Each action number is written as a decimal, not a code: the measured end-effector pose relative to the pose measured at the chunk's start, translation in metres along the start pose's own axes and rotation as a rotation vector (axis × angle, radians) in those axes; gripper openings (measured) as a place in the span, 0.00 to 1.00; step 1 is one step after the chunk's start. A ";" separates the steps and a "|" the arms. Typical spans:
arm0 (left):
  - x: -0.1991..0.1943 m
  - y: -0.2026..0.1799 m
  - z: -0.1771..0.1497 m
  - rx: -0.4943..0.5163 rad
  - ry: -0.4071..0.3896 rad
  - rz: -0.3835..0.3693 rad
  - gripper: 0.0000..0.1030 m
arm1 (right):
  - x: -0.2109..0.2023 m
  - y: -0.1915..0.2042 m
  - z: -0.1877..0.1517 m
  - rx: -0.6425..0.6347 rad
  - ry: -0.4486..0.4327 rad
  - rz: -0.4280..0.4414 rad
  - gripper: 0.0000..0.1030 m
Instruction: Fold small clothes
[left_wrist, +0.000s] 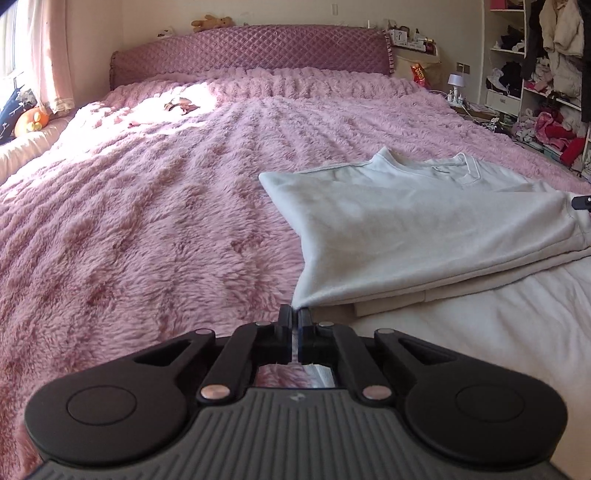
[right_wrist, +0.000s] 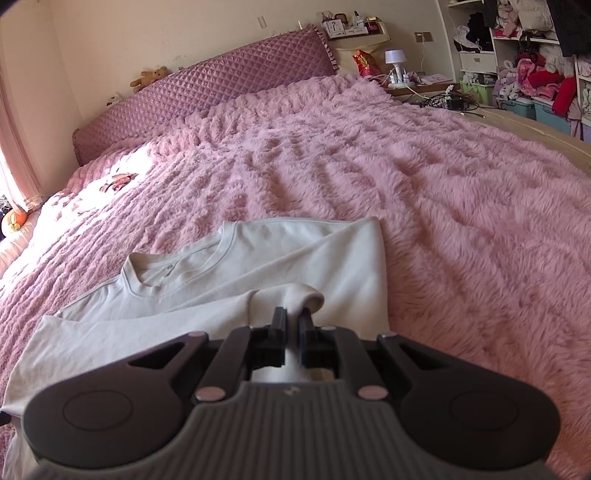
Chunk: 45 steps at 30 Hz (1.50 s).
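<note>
A pale cream shirt (left_wrist: 424, 225) lies partly folded on the pink fluffy bed cover (left_wrist: 147, 206), collar toward the headboard. My left gripper (left_wrist: 294, 314) is shut on the shirt's lower left corner and holds it pulled taut just above the cover. In the right wrist view the same shirt (right_wrist: 236, 273) lies ahead with its neckline at the left. My right gripper (right_wrist: 293, 317) is shut on a bunched fold of the shirt's hem. The tip of the right gripper (left_wrist: 581, 202) shows at the right edge of the left wrist view.
A quilted purple headboard (left_wrist: 251, 48) stands at the far end with a teddy bear (left_wrist: 212, 22) on top. A small dark item (left_wrist: 181, 105) lies in the sunlit patch. A bedside table with a lamp (right_wrist: 394, 61) and cluttered shelves (right_wrist: 528, 55) stand at the right. White sheet (left_wrist: 480, 332) shows near me.
</note>
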<state>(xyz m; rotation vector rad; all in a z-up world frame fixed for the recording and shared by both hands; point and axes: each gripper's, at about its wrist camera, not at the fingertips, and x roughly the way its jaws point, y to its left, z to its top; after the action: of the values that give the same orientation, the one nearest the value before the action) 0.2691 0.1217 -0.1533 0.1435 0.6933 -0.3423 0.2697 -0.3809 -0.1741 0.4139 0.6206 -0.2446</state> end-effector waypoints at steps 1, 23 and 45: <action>0.007 0.004 -0.003 -0.045 0.031 0.012 0.00 | 0.006 -0.004 -0.003 0.013 0.018 -0.009 0.00; -0.013 -0.011 0.033 -0.175 -0.125 -0.149 0.04 | -0.018 -0.030 -0.036 0.073 0.135 0.125 0.04; -0.004 -0.017 0.031 -0.255 0.009 -0.124 0.08 | -0.045 -0.035 -0.046 0.083 0.103 0.073 0.14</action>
<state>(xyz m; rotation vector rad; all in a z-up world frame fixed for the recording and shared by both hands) 0.2782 0.0991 -0.1272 -0.1410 0.7499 -0.3683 0.1981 -0.3874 -0.1913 0.5303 0.6967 -0.1808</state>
